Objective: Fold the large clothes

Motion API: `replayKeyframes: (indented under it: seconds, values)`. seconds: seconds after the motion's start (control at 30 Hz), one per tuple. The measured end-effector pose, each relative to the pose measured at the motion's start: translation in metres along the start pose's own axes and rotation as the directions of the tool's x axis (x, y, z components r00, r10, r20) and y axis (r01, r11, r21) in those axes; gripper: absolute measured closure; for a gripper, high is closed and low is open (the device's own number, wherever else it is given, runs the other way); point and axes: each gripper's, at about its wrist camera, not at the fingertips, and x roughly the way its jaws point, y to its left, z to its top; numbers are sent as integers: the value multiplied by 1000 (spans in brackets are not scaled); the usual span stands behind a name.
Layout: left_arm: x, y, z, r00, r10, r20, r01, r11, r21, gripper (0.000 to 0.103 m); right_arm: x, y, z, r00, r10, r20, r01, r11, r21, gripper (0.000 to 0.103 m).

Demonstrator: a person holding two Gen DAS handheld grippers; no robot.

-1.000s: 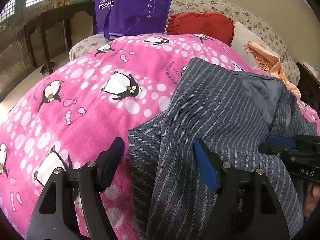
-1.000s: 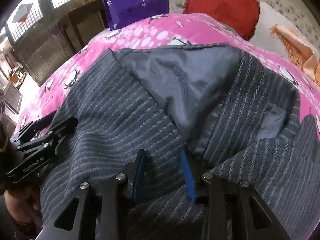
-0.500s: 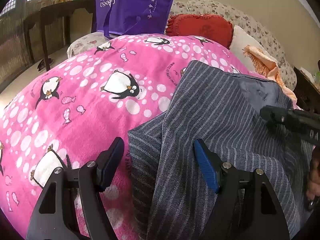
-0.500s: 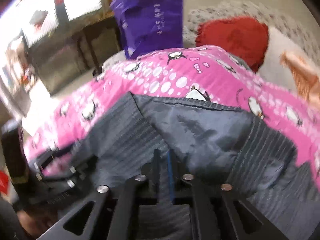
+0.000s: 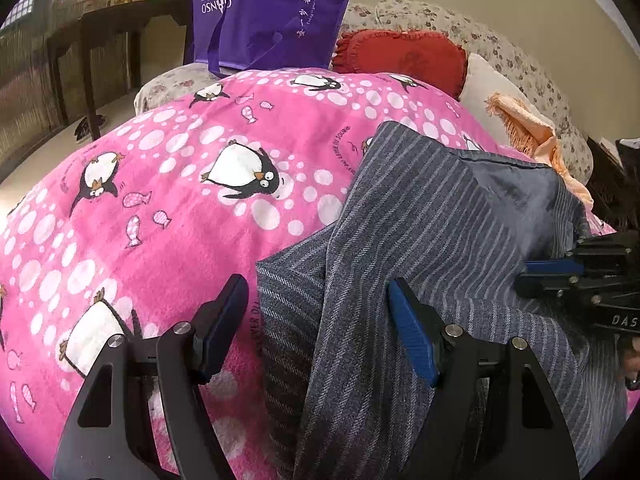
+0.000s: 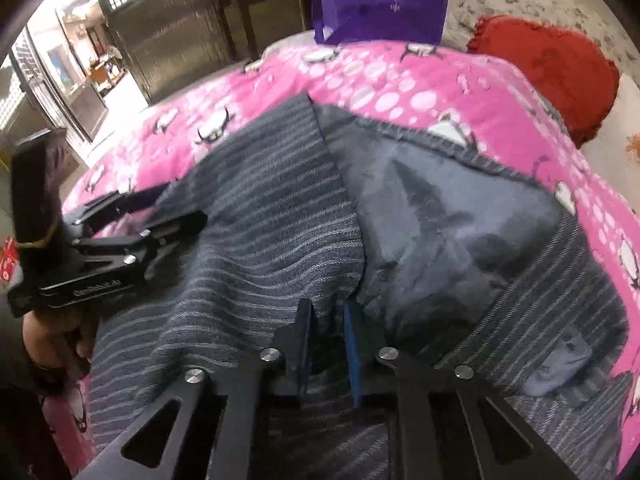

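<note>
A grey striped garment [image 5: 420, 220] lies on a pink penguin blanket [image 5: 180, 160], one flap turned back to show its smooth grey lining [image 6: 440, 220]. My left gripper [image 5: 316, 284] is open, its fingers wide apart over the garment's near left edge, pressing on nothing. My right gripper [image 6: 327, 306] is closing, and its pads pinch a raised fold of the striped cloth [image 6: 272, 200] beside the lining. From the left wrist view the right gripper [image 5: 560, 276] is at the garment's right side. The right wrist view has the left gripper [image 6: 160, 216] at the left, held by a hand.
A purple tote bag [image 5: 272, 12] stands at the blanket's far edge. A red cushion [image 5: 400, 56], a white pillow and an orange fringed cloth [image 5: 528, 128] lie on the floral sofa [image 5: 500, 52] behind. A dark wooden table [image 5: 120, 20] stands far left.
The right gripper's jaws narrowed from a clear gap to a pinch on the cloth fold, and it rolled while staying near the same spot. The left gripper kept still.
</note>
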Motion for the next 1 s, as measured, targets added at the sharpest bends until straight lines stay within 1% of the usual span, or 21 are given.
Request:
replayKeyframes:
  seconds: [0.07,0.1,0.17,0.23,0.27,0.3,0.4,0.43,0.5,0.53,0.6,0.63,0.67,0.7,0.73,0.77,0.8,0.9,0.93,0.97,1.0]
  values:
    - [0,0,0,1000,1,0,-1,1000,0,30,-5,6,1,1000,-7,16,7,999,-37,98]
    - [0,0,0,1000,0,0,0,1000,-1,30,-8,8,4,999,-32,39,33,998,-48,99]
    - [0,0,0,1000,-1,1,1,1000,-1,30,-17,9,16,986,-105,131,109,994,-22,99]
    - [0,1,0,1000,-1,1,1,1000,-5,30,-26,14,33,960,-171,222,174,985,8,102]
    - [0,0,0,1000,1,1,-1,1000,-5,30,-29,20,41,925,-262,275,263,964,34,103]
    - [0,0,0,1000,4,1,-4,1000,-4,30,-29,21,47,898,-326,296,322,945,65,103]
    - [0,-1,0,1000,7,1,-7,1000,-3,30,-25,12,58,887,-378,263,350,925,150,103]
    - [0,-1,0,1000,8,1,-8,1000,-3,30,-32,11,55,874,-404,270,368,913,175,103]
    - [0,-1,0,1000,12,1,-12,1000,0,30,-52,5,45,856,-415,307,360,906,221,103]
    - [0,-1,0,1000,14,1,-14,1000,1,30,-71,2,31,841,-429,329,353,896,268,103]
    - [1,-2,0,1000,18,0,-18,1000,4,30,-89,-7,14,835,-428,346,320,889,328,103]
    - [1,-2,0,1000,20,0,-20,1000,5,30,-109,-13,-8,826,-442,349,310,874,375,101]
    - [1,-2,0,1000,22,0,-22,1000,6,30,-119,-15,-24,818,-464,341,316,857,406,97]
    - [1,-2,0,1000,25,-1,-25,1000,8,30,-127,-17,-40,812,-486,323,327,838,438,83]
    - [1,-3,-1,1000,27,-1,-27,1000,10,30,-132,-20,-61,817,-496,294,327,819,472,73]
    - [1,-3,-1,1000,29,-2,-29,1000,11,30,-136,-20,-87,832,-489,260,316,805,503,56]
    - [2,-4,-1,1000,29,-3,-29,1000,12,30,-136,-17,-112,850,-475,230,306,798,519,52]
    - [2,-4,0,999,32,-8,-32,999,17,30,-119,-12,-176,904,-410,124,290,800,526,52]
    - [3,-5,0,999,34,-12,-34,999,21,29,-108,-14,-203,898,-440,25,359,764,536,52]
    - [4,-7,0,999,33,-20,-33,999,30,25,-103,-19,-224,885,-464,-41,407,728,552,55]
    - [6,-10,1,999,30,-33,-28,998,50,22,-110,-20,-243,890,-456,1,366,715,596,60]
